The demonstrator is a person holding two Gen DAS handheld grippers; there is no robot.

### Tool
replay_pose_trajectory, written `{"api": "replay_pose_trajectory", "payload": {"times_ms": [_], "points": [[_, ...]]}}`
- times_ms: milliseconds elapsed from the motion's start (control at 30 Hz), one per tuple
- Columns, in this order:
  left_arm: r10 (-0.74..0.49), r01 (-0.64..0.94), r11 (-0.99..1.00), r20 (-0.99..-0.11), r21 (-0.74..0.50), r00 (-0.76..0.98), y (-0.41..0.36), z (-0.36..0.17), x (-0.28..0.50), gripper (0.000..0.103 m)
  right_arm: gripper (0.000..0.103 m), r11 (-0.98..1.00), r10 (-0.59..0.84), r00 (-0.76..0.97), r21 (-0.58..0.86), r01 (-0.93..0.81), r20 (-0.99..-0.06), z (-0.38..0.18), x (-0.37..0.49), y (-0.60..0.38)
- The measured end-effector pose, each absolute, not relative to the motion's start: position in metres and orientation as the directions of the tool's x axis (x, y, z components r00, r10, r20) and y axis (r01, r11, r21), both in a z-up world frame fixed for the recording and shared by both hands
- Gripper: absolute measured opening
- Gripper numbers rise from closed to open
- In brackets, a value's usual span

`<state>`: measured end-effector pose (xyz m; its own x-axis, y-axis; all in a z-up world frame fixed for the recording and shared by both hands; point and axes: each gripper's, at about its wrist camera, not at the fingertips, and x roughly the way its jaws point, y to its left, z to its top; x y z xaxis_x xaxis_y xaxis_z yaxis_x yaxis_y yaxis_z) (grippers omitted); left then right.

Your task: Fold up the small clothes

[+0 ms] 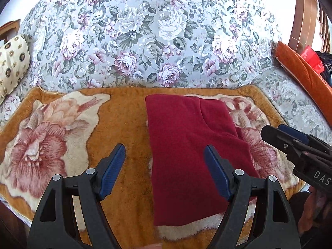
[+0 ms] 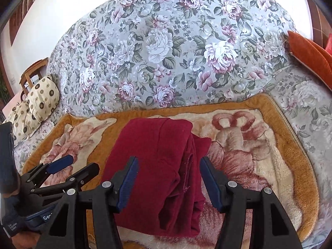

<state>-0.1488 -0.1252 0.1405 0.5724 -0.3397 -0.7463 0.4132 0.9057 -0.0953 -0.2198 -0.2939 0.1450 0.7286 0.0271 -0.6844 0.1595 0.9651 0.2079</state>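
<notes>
While the left wrist view looks down on the dark red garment (image 1: 186, 155) as one smooth folded slab with a second layer peeking out along its right side, the right wrist view catches that same side edge-on, where several stacked layers and a stitched seam bunch into thick rolls. Only the left view shows a red plastic item (image 1: 312, 59) at the far right behind the orange cushion (image 1: 303, 72); only the right view shows a wooden chair (image 2: 34, 72) beyond the cream patterned pillow (image 2: 42, 98).

The garment lies on an orange plush blanket (image 1: 124, 120) printed with big pink flowers, spread over a sofa in grey floral fabric (image 1: 145, 31). Nothing covers the garment (the gripper fingers merely frame it in each lens).

The left gripper (image 1: 165, 158) hangs over the garment's left edge, jaws spread wide and empty. The right gripper (image 2: 168, 172) is just as wide apart, poised above the bunched right edge, holding nothing.

The fabric is fleecy, deep burgundy, folded into a tall narrow rectangle, its left edge straight and its right edge uneven.
</notes>
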Motion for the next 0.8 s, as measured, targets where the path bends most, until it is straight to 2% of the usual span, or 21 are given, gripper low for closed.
{"api": "replay_pose_trajectory", "payload": {"times_ms": [800], "points": [[-0.334, 0.411, 0.907, -0.745, -0.088, 0.577, -0.1252, 0.1375, -0.1479, 0.079, 0.059, 0.965, 0.042, 0.713, 0.213, 0.152, -0.700, 0.1407, -0.2167, -0.2904]]}}
